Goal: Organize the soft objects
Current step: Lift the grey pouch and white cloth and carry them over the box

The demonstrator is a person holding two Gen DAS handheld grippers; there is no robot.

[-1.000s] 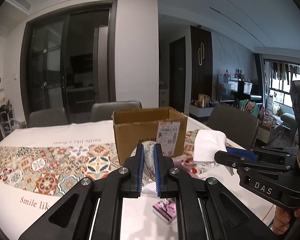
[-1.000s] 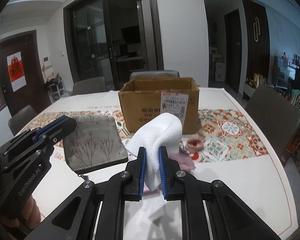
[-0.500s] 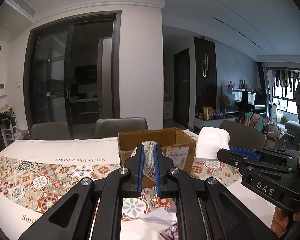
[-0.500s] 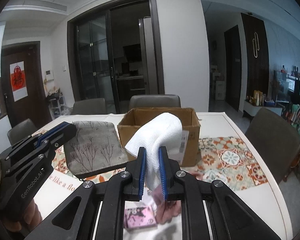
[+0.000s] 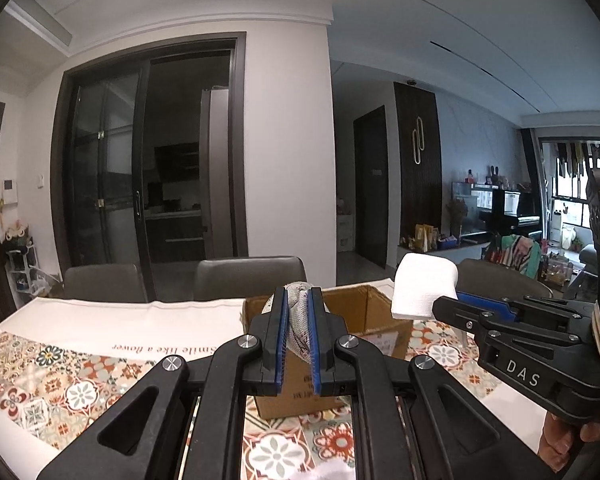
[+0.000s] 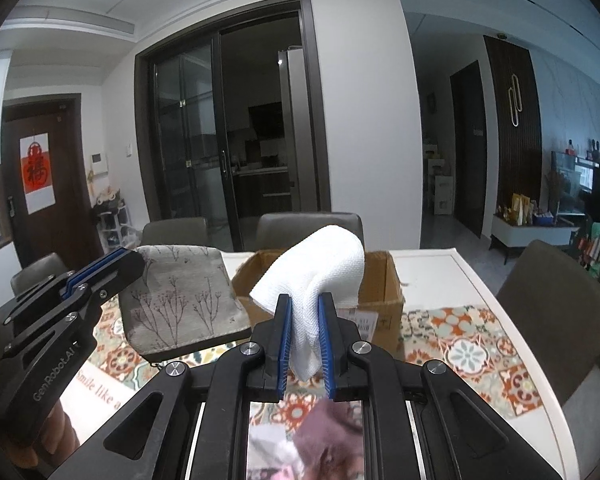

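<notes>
My left gripper [image 5: 297,300] is shut on a grey fabric pouch [image 5: 299,330] printed with thin branches; the pouch also shows flat in the right wrist view [image 6: 182,294], held at my left gripper [image 6: 134,258]. My right gripper [image 6: 303,304] is shut on a folded white cloth [image 6: 320,270], which the left wrist view also shows [image 5: 424,290] at my right gripper [image 5: 440,306]. Both are held up in front of an open cardboard box [image 6: 382,280], which the left wrist view shows too [image 5: 364,316].
The table [image 5: 100,320] has a white cloth with a patterned tile runner [image 6: 460,344]. Pink and purple soft items [image 6: 328,428] lie blurred below my right gripper. Grey chairs [image 6: 556,300] stand round the table.
Both grippers have risen and moved toward the box with their loads. The box now sits lower and closer in both views.
</notes>
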